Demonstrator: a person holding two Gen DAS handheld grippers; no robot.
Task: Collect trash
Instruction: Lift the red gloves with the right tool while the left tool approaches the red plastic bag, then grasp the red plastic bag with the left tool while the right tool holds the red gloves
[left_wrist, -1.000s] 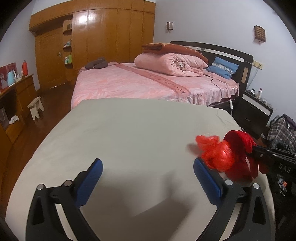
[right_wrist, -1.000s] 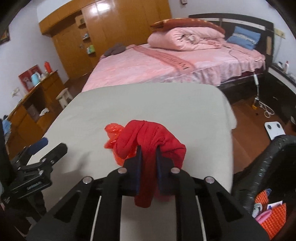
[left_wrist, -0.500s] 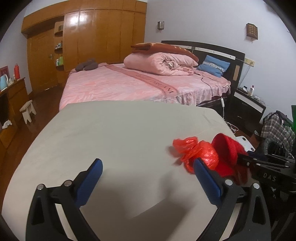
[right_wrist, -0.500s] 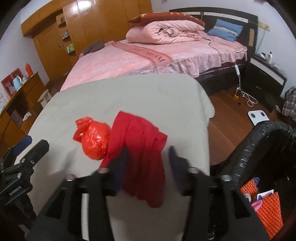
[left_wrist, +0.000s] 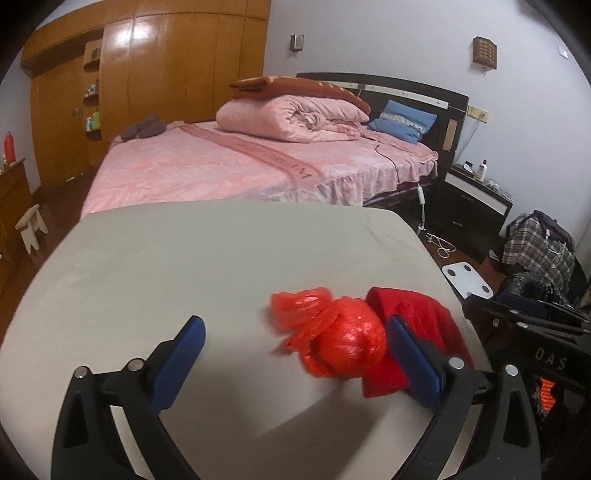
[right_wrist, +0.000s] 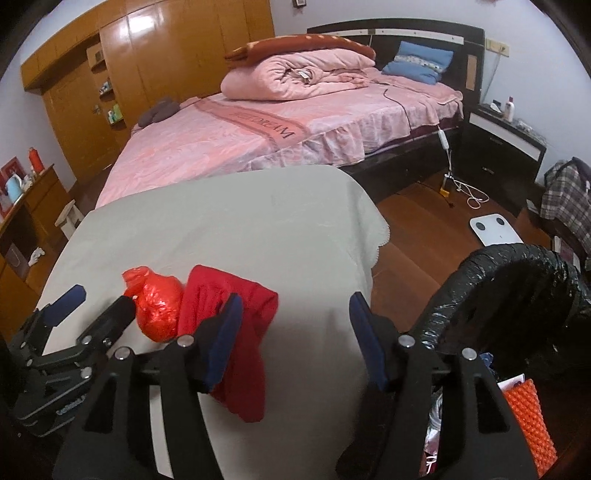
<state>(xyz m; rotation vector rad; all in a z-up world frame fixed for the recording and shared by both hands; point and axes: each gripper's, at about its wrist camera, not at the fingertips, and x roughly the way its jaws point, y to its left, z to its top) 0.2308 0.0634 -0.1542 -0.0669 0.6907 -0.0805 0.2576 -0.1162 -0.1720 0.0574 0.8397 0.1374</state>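
Observation:
A tied orange-red plastic bag (left_wrist: 340, 332) lies on the grey-covered table (left_wrist: 184, 266), touching a red cloth (left_wrist: 413, 332) at the table's right edge. My left gripper (left_wrist: 295, 354) is open, low over the table, with its right finger against the bag and cloth. In the right wrist view the bag (right_wrist: 159, 310) and cloth (right_wrist: 229, 332) lie left of my right gripper (right_wrist: 295, 339), which is open and empty; the cloth hangs partly over the table edge. A bin lined with a black bag (right_wrist: 517, 295) stands at the right.
A pink bed (left_wrist: 240, 166) stands beyond the table. A black nightstand (left_wrist: 472, 199), a white scale (right_wrist: 495, 229) and cables lie on the wooden floor at the right. Trash shows inside the bin (right_wrist: 524, 417). A stool (left_wrist: 29, 225) and a wooden cabinet are at the left.
My right gripper opened and let go of the red cloth, which now lies on the table edge. It shifted right toward the bin. My left gripper moved closer to the orange-red bag.

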